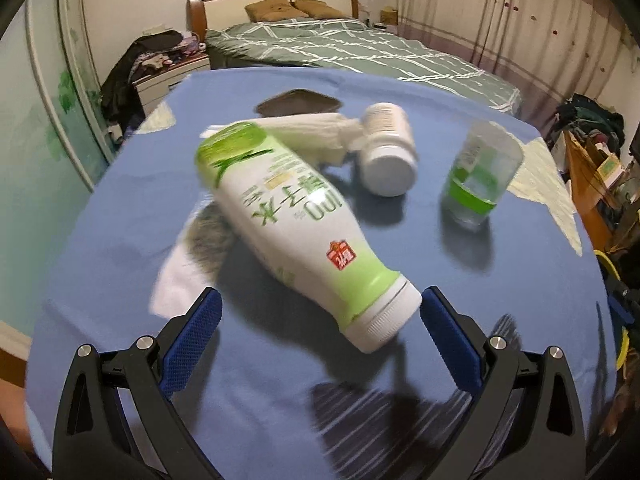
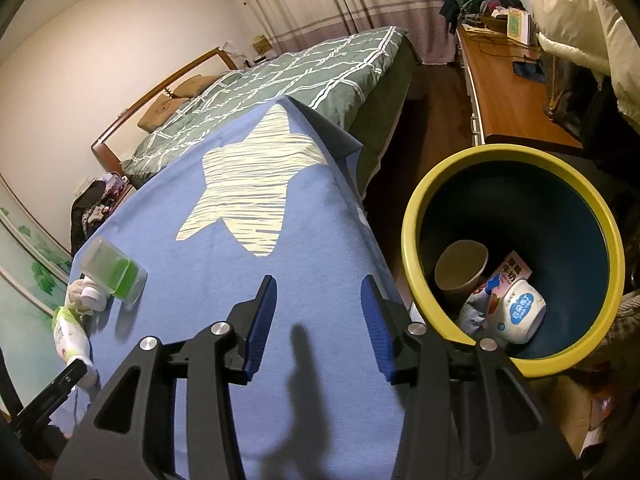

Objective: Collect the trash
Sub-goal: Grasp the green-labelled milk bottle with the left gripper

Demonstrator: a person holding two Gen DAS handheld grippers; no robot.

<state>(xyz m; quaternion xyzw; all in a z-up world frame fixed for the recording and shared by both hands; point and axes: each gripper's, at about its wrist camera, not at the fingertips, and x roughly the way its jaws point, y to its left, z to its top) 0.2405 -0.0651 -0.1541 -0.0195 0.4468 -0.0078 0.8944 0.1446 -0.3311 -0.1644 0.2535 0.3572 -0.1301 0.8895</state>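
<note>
Your left tool (image 1: 320, 312) stands with its blue pads wide apart over the bench (image 1: 120, 240), which is draped in a blue cloth with pale star shapes. The white-and-green bottle (image 1: 296, 220) lies on its side between the fingers' line of sight, its white cap end just beside the right-hand pad; the blur makes it hard to tell whether pad and cap touch, but nothing is clamped. Behind it lie a crumpled white tissue (image 1: 316, 136), a white pill bottle (image 1: 386, 152) on its side and an upright clear cup with a green band (image 1: 478, 174); a white-and-grey cloth (image 1: 192, 256) sits under the bottle's left flank. Your right tool (image 2: 318, 320) is partly apart with nothing between its pads, hanging over the bench edge. Just beside it stands the yellow-rimmed bin (image 2: 408, 240), already holding a paper cup (image 2: 460, 266), a milk carton (image 2: 514, 270) and a white tub (image 2: 520, 312).
</note>
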